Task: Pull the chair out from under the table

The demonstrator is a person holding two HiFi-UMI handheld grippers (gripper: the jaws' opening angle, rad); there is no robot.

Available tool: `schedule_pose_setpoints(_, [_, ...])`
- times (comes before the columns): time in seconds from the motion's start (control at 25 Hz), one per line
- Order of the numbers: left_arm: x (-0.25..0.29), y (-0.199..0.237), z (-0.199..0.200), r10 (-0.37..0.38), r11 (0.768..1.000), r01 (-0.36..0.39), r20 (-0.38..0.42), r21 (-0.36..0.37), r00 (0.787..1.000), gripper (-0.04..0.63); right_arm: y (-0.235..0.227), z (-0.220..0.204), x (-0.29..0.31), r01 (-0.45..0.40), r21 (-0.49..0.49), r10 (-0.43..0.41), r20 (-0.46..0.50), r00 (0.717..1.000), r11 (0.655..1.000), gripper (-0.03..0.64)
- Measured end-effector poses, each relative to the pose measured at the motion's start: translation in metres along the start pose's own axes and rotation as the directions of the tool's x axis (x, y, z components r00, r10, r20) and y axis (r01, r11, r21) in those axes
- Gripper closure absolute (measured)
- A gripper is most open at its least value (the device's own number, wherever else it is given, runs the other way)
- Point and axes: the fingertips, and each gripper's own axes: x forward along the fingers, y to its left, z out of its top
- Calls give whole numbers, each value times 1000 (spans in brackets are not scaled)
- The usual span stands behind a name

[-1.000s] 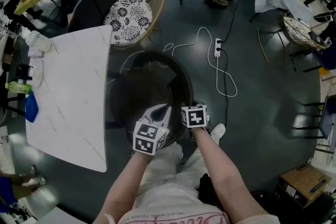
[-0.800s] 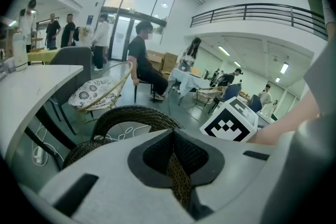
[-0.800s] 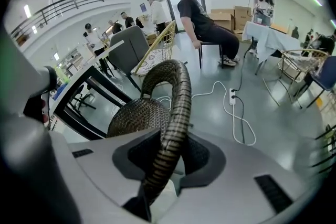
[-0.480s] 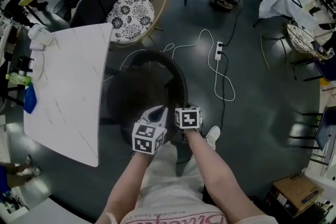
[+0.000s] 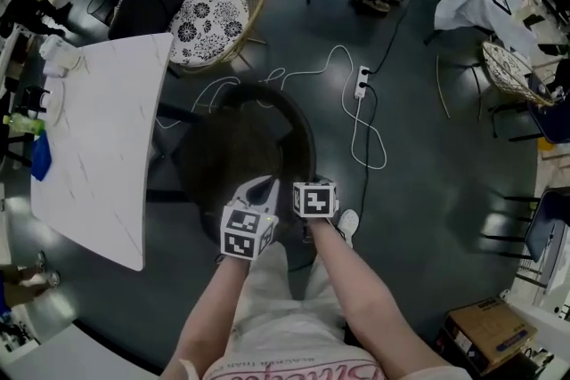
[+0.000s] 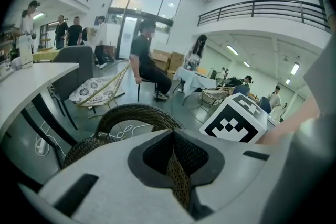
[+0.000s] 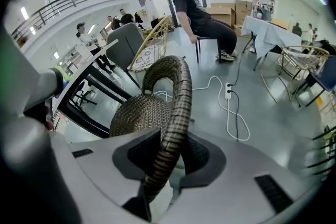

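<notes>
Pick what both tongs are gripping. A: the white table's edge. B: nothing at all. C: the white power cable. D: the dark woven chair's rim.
D: each gripper view shows the dark woven chair's rim pinched between the jaws of the left tongs and right tongs, the right having just been closing onto it.

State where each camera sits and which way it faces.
Head view: on the head, steeply down at wicker chair and table; forearms, left gripper, right gripper show.
Left gripper view: rides that gripper, facing along jaws shut on the chair's rim; right gripper's cube shows.
Right gripper view: likewise; jaws have just been closing, rim between them.
Both share rim, seated person.
</notes>
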Motion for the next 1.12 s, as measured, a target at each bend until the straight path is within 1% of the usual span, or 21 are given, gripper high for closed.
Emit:
schedule_pose_setpoints(0.24, [20,-40,2,-7,1000,7,-3,-8,1000,591,-54,-9,-22,15,14,-15,-7,1000,1000,519])
schedule_pose_setpoints(0.44, [48,-83,0,-26,1000,26,-18,-7,999,591,-101,-16,-38,19,29,-18,-5,1000,999,520])
schedule_pose_setpoints(0.56, [65,-108,5,-37,999,37,-18,-7,999,591,-129,-17,-49,18,29,-18,-3,1000,999,520])
schedule_pose_setpoints(0.92, [110,-179,13,-67,998,67,-21,14,998,591,-216,-22,-77,30,31,-30,6,1000,999,520])
schedule_pose_setpoints(1.12, [127,-208,14,-78,997,79,-28,19,997,591,-253,-26,-88,29,27,-29,2,1000,999,515])
